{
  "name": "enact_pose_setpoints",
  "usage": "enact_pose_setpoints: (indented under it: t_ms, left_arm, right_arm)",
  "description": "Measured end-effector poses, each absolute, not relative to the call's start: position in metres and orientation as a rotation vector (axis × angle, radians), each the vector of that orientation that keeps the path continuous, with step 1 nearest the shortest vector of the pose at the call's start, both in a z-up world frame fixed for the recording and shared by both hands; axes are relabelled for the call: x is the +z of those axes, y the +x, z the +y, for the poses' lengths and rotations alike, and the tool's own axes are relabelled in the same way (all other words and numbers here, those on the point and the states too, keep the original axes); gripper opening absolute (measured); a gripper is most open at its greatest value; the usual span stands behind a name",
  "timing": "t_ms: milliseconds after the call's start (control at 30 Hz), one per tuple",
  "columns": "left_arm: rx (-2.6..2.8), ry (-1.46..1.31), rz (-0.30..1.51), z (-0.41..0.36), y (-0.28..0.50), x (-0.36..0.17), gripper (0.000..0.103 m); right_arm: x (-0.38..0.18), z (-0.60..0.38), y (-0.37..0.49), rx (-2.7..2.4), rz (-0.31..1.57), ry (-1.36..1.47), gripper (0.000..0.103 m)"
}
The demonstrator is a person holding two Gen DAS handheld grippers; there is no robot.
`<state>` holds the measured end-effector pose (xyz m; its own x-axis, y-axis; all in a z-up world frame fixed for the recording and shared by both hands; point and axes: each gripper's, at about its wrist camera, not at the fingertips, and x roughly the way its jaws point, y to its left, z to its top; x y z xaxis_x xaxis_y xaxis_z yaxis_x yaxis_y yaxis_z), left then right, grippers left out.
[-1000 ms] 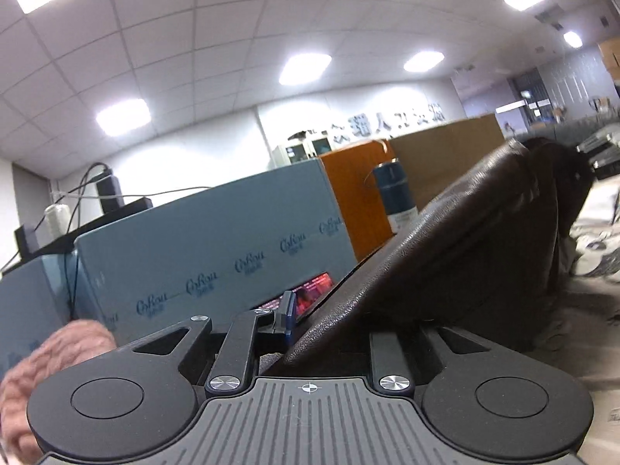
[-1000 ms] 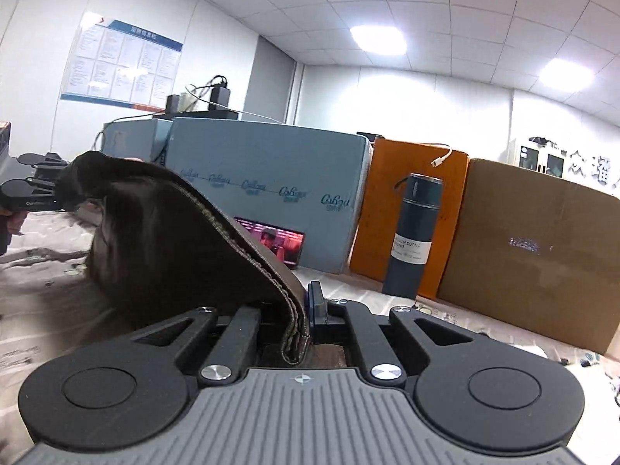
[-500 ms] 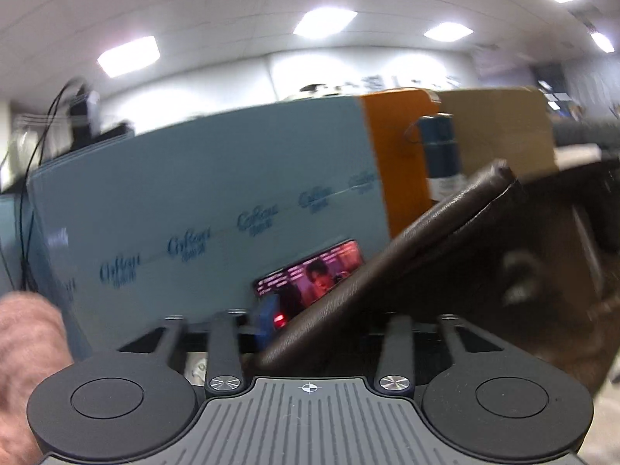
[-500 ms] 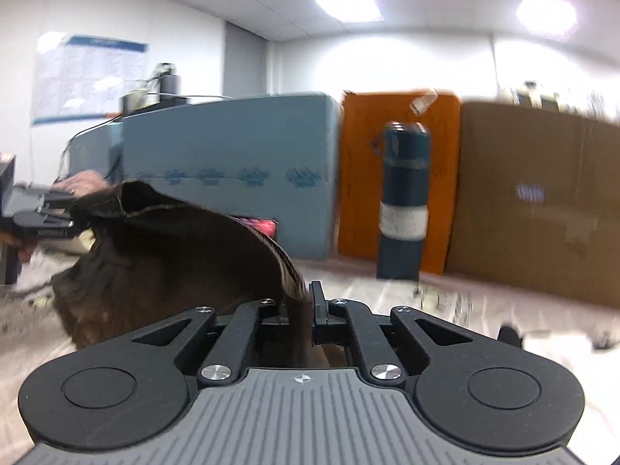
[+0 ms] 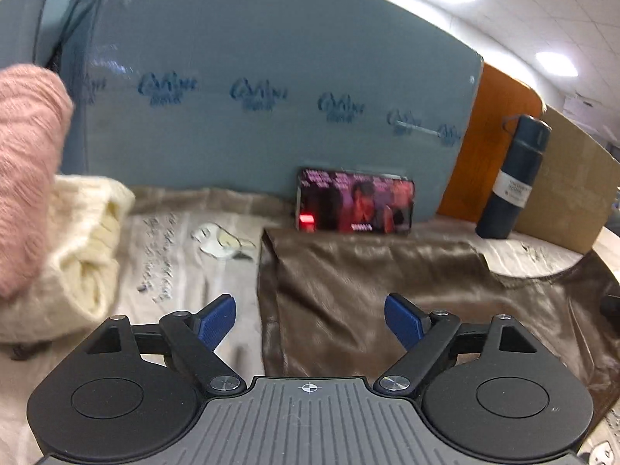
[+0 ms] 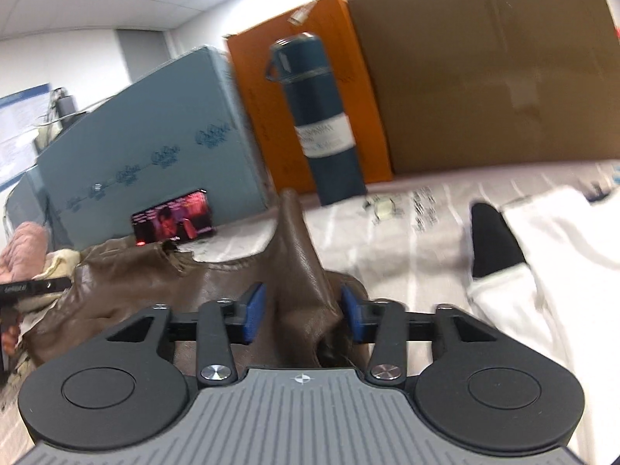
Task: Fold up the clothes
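Left wrist view: jaws of the left gripper (image 5: 310,319) are being held wide over the brown garment (image 5: 372,290), which is being spread below the phone (image 5: 354,206). A raised fold is being straddled by the right gripper (image 6: 303,312), jaws parted.

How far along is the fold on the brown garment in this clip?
Done: the brown garment lies flat on the table with a straight left edge, and the left gripper is open above it. In hand: the right gripper is open, with a raised flap of the garment between its fingers. Left: flattening that flap, further folds, and the white garment beside it.
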<state>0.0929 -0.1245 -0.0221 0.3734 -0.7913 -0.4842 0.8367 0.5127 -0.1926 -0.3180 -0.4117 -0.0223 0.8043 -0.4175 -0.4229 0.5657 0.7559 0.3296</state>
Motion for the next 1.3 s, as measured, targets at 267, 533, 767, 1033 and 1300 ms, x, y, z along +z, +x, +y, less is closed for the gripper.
enact_pose_setpoints:
  t_ms: [267,533,767,1033,1300]
  left_arm:
    - [-1.021,0.131,0.590,-0.128,0.082,-0.025,0.087]
    - [-1.007,0.130,0.603,-0.117,0.068,-0.028,0.087]
    - [-1.033,0.131,0.614,-0.114,0.056,-0.031,0.090]
    - [-1.043,0.137,0.620,-0.113,0.050,-0.034,0.093]
    - [-1.037,0.188,0.620,-0.119,0.044,-0.041,0.095]
  right_arm:
    - [-0.029,-0.412,-0.319,-0.616,0.383,0.532,0.018]
    - [-0.014,-0.395,-0.351,-0.733,0.302,0.582,0.073]
    - [-0.015,-0.361,-0.411,-0.749,0.222,0.961,0.086]
    - [-0.038,-0.353,-0.401,-0.613,0.246,1.260,0.087]
    - [-0.043,-0.359,-0.359,-0.770,0.111,1.237,0.091]
